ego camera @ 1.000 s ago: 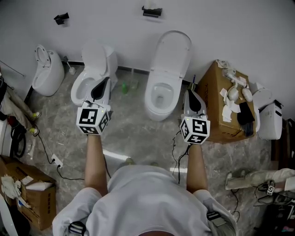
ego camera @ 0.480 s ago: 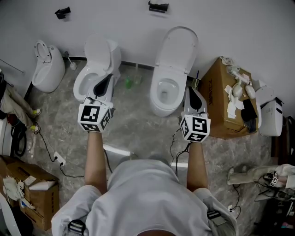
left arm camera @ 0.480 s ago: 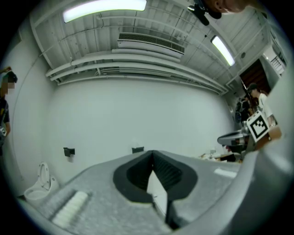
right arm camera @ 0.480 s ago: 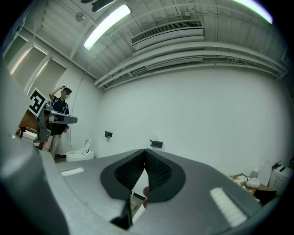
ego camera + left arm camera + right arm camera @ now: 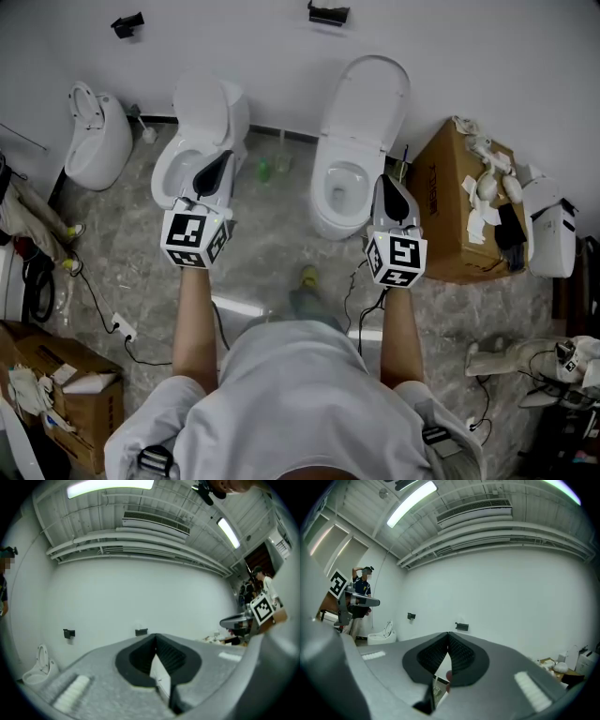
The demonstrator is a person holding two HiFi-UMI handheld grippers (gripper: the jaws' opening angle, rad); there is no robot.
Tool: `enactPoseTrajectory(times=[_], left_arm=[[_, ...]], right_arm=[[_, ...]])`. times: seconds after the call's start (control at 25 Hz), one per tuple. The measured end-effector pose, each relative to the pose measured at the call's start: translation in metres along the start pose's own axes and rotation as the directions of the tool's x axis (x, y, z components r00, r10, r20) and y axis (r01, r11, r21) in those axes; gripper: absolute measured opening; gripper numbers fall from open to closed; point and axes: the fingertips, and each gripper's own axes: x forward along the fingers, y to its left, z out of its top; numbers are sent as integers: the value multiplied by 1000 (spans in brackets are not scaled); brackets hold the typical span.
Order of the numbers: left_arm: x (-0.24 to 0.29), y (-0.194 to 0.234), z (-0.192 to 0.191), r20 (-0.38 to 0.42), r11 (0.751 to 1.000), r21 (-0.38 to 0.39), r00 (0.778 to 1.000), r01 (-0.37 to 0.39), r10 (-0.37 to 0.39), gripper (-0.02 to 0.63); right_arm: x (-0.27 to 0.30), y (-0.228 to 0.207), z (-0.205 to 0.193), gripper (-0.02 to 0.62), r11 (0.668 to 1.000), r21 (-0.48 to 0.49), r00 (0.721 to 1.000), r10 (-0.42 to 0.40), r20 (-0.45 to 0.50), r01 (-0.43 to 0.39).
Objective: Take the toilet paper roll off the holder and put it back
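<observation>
Two small black holders are fixed to the white wall, one at the left [image 5: 127, 22] and one ahead [image 5: 328, 13]; they also show in the left gripper view [image 5: 141, 631] and the right gripper view [image 5: 461, 626]. I see no toilet paper roll on either. My left gripper [image 5: 221, 156] points level at the wall above the left toilet, jaws shut and empty [image 5: 155, 635]. My right gripper [image 5: 383, 180] points the same way beside the middle toilet, its tips together with nothing between them [image 5: 448, 633].
Two white toilets [image 5: 202, 131] [image 5: 361, 122] stand against the wall below the holders, with a smaller one at the far left [image 5: 94, 141]. A cardboard box [image 5: 448, 234] with white scraps stands at the right. Cables lie across the stone floor [image 5: 103, 319]. A person stands at the left [image 5: 361, 585].
The person has stepped toward the wall, both grippers carried forward still shut. The toilets and box sit lower and closer in the head view, and a shoe now shows below.
</observation>
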Motion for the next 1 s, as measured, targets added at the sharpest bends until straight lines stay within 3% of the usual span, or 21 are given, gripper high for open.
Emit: enactPoseTrajectory(times=[0.72, 1.0], left_arm=[[107, 66, -28, -30, 999, 4, 999, -37, 37, 1], [178, 81, -33, -42, 999, 11, 998, -49, 50, 0]], right_arm=[[139, -26, -17, 2, 999, 19, 999, 40, -5, -40], [203, -68, -24, 2, 998, 33, 999, 46, -9, -45]])
